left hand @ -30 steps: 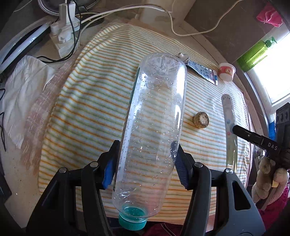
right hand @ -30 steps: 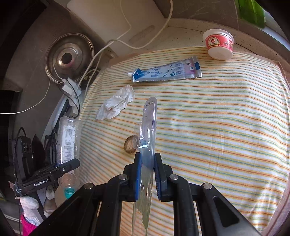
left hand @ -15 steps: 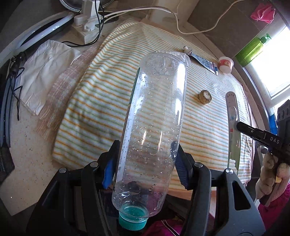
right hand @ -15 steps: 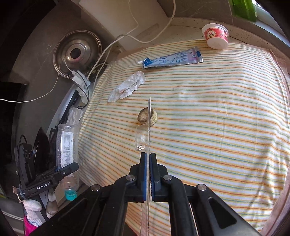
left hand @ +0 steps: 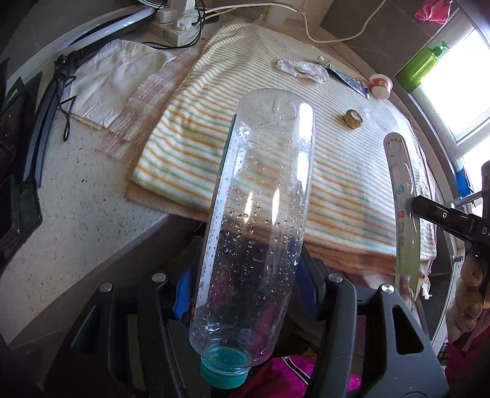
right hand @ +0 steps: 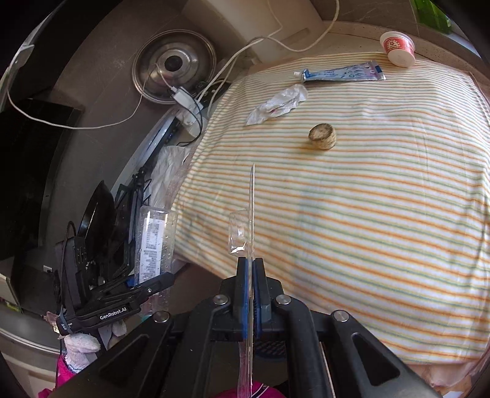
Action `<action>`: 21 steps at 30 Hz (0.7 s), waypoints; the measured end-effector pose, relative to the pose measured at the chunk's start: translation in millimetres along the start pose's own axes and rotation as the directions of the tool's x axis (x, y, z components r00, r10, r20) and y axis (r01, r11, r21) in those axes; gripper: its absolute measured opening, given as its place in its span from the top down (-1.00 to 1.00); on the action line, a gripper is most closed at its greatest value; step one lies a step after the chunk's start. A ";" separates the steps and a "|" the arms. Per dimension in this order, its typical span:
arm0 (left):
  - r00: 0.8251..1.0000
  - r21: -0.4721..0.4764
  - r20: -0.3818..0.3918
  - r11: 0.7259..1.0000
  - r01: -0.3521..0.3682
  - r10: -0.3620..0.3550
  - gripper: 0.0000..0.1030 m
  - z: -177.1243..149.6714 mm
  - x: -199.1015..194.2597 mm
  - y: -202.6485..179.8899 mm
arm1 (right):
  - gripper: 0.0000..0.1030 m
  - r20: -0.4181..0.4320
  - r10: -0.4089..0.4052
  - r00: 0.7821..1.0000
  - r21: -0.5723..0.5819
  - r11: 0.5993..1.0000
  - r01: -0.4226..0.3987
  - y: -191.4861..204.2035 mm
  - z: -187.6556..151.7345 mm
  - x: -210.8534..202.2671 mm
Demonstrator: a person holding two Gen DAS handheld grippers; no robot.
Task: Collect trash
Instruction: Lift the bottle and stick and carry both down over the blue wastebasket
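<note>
My left gripper is shut on a clear, wet plastic bottle, its teal cap pointing back at the camera. It hangs over the counter's front edge. My right gripper is shut on a flat clear plastic package, seen edge-on above the near part of the striped towel. On the towel lie a crumpled tissue, a toothpaste tube, a small red-and-white cup and a brown round lump. The right wrist view also shows the left gripper and bottle at the lower left.
A power strip with cables and a white cloth lie left of the towel. A metal lid rests at the back left, a green bottle by the window. Black gear lines the speckled counter's left side.
Both grippers have drawn back from the towel toward the counter's front edge, carrying bottle and package. The package has turned edge-on. The tissue has come into the left wrist view.
</note>
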State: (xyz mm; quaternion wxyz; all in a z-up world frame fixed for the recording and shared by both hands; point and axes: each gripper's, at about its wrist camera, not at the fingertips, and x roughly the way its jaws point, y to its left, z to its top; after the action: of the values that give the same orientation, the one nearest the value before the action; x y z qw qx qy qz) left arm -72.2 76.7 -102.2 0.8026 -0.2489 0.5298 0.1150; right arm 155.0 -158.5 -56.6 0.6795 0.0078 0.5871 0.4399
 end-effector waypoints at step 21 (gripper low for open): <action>0.993 -0.044 -0.121 0.999 -0.018 0.012 -0.13 -90.5 22.4 59.1 | 0.99 -0.187 -0.013 0.982 -0.073 0.997 -0.001 61.6 -83.3 84.7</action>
State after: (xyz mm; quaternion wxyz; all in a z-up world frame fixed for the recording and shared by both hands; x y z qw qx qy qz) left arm -161.2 78.0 -167.4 0.7623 -0.2695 0.5766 0.1176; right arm 45.2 -111.5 -117.1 0.6224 -0.0601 0.6321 0.4577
